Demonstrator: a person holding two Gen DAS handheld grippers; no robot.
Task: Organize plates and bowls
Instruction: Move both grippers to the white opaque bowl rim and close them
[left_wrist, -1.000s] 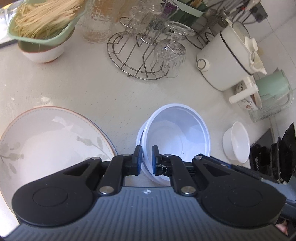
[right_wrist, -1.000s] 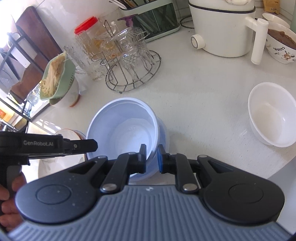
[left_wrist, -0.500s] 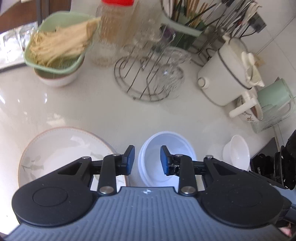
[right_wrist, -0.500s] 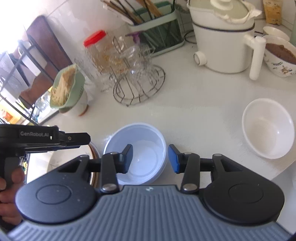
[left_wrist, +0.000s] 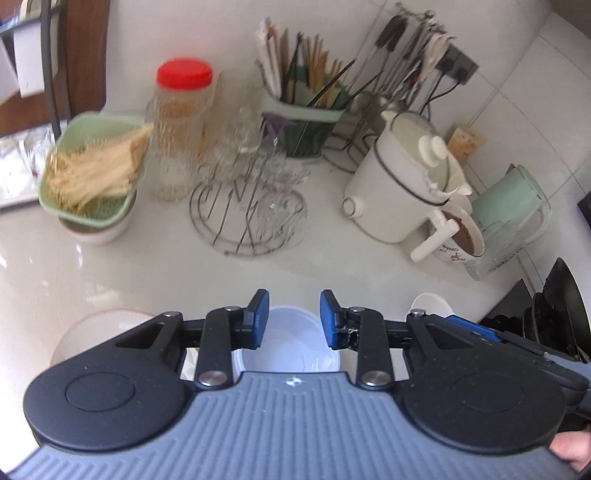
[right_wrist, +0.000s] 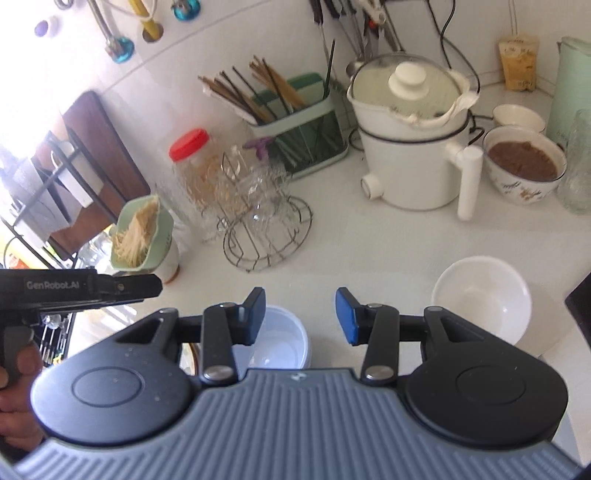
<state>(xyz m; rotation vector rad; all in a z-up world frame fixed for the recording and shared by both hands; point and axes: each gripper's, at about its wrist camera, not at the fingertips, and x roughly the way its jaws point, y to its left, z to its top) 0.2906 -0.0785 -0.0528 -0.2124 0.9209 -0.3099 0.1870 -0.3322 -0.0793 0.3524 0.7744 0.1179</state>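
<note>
While both grippers hang above the white countertop (right_wrist: 369, 251), neither holds anything.
Left to right: patterned plate (left_wrist: 92, 328) near left; left gripper (left_wrist: 291, 317), fingers spread wide over the white plastic bowl (left_wrist: 291, 347); right gripper (right_wrist: 301, 317) likewise wide, white ceramic bowl (right_wrist: 484, 306) near right.

Bare counter (right_wrist: 369, 251) separates glass rack (right_wrist: 266, 236) from bowl (right_wrist: 482, 302).

Left gripper (left_wrist: 290, 315): ribbed grey housing, two round black discs, black linkage arms with silver pivot screws, blue pads (left_wrist: 328, 319) on the fingers. Right gripper (right_wrist: 301, 315): same build, blue pads (right_wrist: 346, 319). Beside the left gripper's black body, lettered "GenRobot.AI", bare-skinned fingers of the left hand (right_wrist: 16, 402).
</note>
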